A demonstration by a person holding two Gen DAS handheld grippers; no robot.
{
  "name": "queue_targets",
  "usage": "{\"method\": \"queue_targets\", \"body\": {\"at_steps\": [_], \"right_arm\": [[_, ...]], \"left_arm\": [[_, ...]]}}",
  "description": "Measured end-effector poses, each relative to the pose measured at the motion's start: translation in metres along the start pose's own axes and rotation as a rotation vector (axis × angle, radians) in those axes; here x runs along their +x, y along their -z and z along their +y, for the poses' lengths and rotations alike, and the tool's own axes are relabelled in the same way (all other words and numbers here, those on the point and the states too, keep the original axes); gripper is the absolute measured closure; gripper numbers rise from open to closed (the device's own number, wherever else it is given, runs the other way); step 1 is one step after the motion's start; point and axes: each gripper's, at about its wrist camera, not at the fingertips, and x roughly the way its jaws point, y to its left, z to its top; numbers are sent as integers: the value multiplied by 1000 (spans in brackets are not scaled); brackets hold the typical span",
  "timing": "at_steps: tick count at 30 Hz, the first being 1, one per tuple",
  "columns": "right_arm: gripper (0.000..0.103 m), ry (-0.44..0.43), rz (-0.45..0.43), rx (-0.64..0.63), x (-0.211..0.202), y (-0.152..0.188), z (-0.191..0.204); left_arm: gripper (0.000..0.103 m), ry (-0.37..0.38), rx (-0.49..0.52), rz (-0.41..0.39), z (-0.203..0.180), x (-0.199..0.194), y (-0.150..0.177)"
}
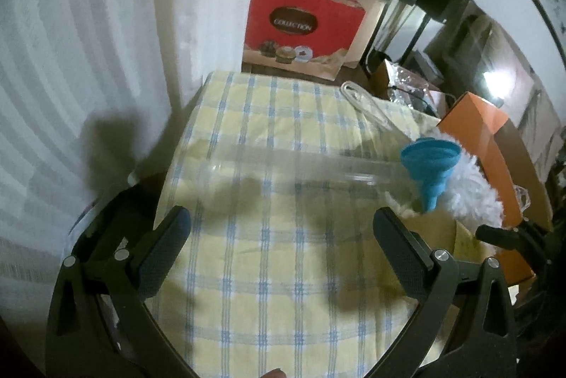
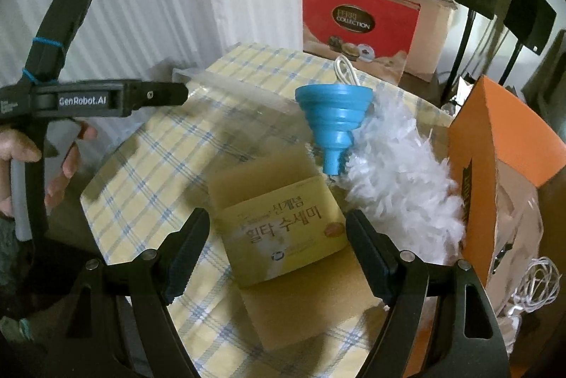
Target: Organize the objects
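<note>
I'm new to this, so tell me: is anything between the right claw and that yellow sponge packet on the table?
Nothing visible. The right gripper is open, and the sponge packet lies directly between its fingers. The blue funnel and white duster sit beyond it.

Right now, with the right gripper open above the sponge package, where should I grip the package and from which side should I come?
Grip the sponge package across its two long side edges, coming from above. The right gripper already straddles it, one finger on each side. It lies flat on the checked cloth, so only its sides give hold. Avoid the far end, where the blue funnel and white duster crowd it.
</note>
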Motion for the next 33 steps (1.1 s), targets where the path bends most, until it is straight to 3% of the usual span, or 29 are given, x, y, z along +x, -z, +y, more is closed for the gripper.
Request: {"method": "queue_targets", "body": {"at_steps": [11, 20, 26, 33], "right_arm": [[21, 10, 11, 8, 4, 0, -3], [19, -25, 53, -4, 10, -1, -6], [18, -38, 61, 0, 11, 3, -7], [17, -48, 58, 18, 15, 3, -9]], "left_arm": [[0, 62, 96, -9, -23, 26, -41], [2, 50, 278, 48, -43, 65, -52], [5, 65, 232, 68, -34, 73, -49], [5, 216, 138, 68, -48, 60, -56]]}}
